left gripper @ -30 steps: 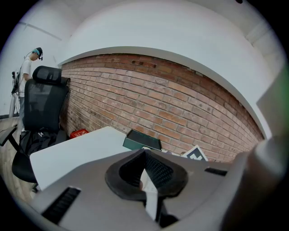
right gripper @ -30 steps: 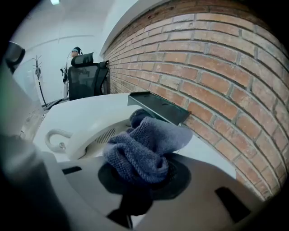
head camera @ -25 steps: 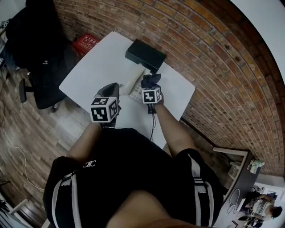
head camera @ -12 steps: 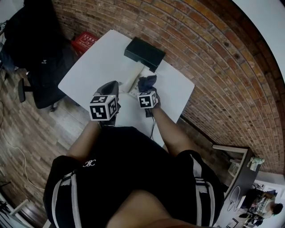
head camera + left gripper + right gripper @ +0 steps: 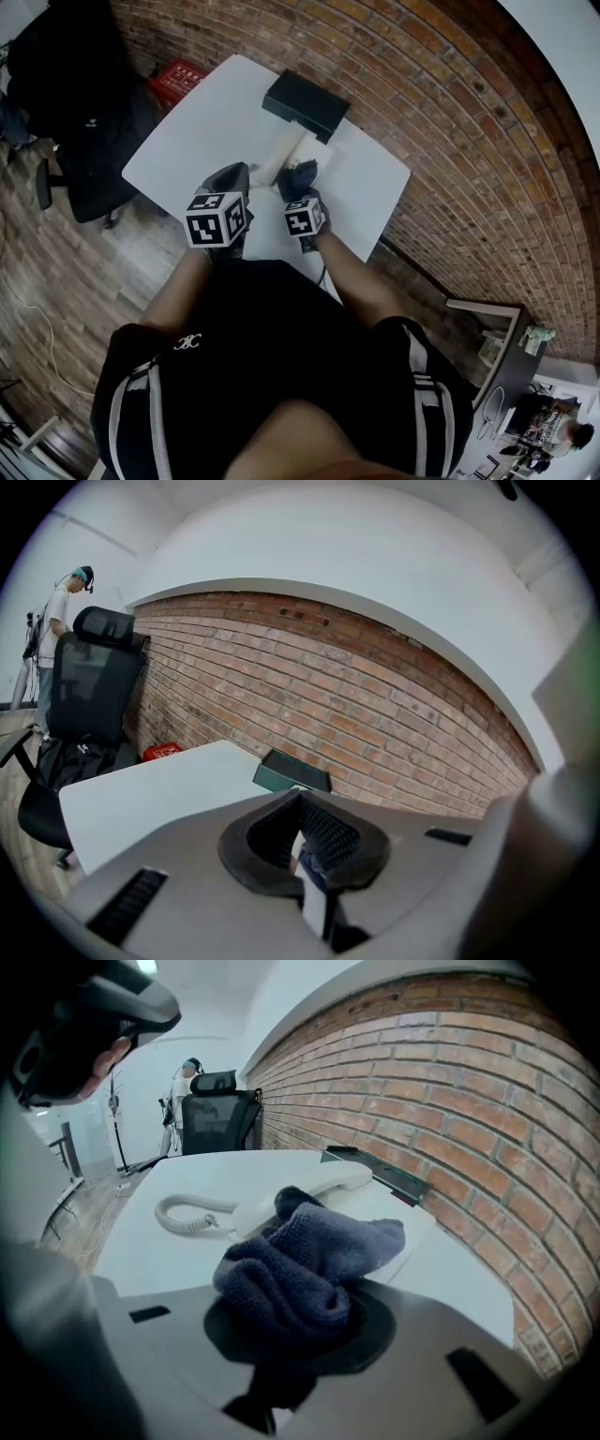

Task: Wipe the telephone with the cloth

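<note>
A white telephone (image 5: 279,156) lies on the white table (image 5: 202,122); its handset (image 5: 314,1188) and coiled cord (image 5: 183,1213) show in the right gripper view. My right gripper (image 5: 300,192) is shut on a dark blue cloth (image 5: 309,1260), which bunches over its fingertips and rests against the near side of the handset. The cloth (image 5: 300,175) sits just right of the phone in the head view. My left gripper (image 5: 232,178) hovers to the left of the phone over the table's near part, jaws close together with nothing held; phone and cloth show through its narrow slit.
A black box (image 5: 306,103) lies at the table's far edge by the brick wall (image 5: 450,141). A black office chair (image 5: 84,122) and a red crate (image 5: 178,80) stand on the floor to the left. A person (image 5: 61,602) stands far off beyond the chair.
My right gripper has drawn the cloth a little left and toward me along the telephone. The left gripper has barely moved.
</note>
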### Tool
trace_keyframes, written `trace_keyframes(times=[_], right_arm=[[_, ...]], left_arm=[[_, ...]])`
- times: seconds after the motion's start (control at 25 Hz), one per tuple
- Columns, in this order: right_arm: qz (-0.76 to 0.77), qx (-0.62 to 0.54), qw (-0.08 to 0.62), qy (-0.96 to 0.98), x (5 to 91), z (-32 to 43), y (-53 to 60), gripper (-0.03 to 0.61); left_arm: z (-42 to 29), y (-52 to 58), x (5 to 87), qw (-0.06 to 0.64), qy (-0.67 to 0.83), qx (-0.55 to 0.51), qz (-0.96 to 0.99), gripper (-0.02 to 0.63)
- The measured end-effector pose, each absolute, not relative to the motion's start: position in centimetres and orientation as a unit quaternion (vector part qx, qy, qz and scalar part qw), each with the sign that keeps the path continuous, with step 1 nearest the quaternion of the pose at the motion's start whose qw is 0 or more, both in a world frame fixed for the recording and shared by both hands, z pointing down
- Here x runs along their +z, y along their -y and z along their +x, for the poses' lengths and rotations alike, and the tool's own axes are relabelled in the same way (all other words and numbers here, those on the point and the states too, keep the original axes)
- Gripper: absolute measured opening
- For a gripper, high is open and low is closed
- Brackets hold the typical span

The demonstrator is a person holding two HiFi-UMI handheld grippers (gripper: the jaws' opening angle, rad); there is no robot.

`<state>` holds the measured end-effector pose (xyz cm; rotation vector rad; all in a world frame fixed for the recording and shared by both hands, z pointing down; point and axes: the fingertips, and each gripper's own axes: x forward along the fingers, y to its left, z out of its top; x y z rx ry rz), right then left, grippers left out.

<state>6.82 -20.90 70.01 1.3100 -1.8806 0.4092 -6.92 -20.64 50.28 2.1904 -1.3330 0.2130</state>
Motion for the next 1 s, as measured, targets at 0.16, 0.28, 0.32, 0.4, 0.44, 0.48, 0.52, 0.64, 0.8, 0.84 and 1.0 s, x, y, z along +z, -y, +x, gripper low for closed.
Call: trace_keyframes(times=[0.16,0.28,0.32,0.4,0.44,0.48,0.52,0.64,0.8,0.84,1.0], right_arm=[[0.496,0.165,0.402,0.751,70.2,6.5,20.4,0.060],[0.474,0.160,0.408,0.763,70.4,5.5,19.7,0.063],[0.471,0.160,0.409,0.765,70.5,5.2,19.5,0.063],[0.465,0.162,0.411,0.767,70.7,4.8,19.2,0.064],[0.461,0.162,0.412,0.769,70.7,4.7,19.1,0.064],[0.456,0.160,0.414,0.772,70.8,4.6,19.0,0.064],[0.450,0.157,0.416,0.774,70.9,4.4,18.9,0.065],[0.442,0.155,0.421,0.777,71.0,4.2,18.9,0.066],[0.427,0.156,0.421,0.785,70.4,3.6,18.7,0.066],[0.425,0.152,0.421,0.787,70.3,3.4,18.7,0.066],[0.424,0.124,0.411,0.798,69.3,2.4,19.3,0.066]], left_arm=[[-7.6,20.5,50.2,0.287,0.501,0.070,0.813,-0.008],[-8.2,20.5,49.9,0.290,0.506,0.060,0.810,-0.008],[-8.4,20.6,49.9,0.292,0.508,0.057,0.809,-0.008],[-8.8,20.7,49.6,0.295,0.512,0.050,0.805,-0.008],[-9.0,20.8,49.5,0.296,0.513,0.046,0.804,-0.008],[-9.2,20.8,49.4,0.296,0.515,0.043,0.803,-0.008],[-9.3,20.8,49.3,0.296,0.516,0.040,0.803,-0.008],[-9.6,20.7,49.1,0.296,0.517,0.037,0.802,-0.008],[-9.7,20.7,49.2,0.297,0.515,0.037,0.803,-0.008],[-9.7,20.7,49.2,0.297,0.515,0.037,0.803,-0.008],[-9.8,20.6,49.2,0.299,0.514,0.034,0.804,-0.008]])
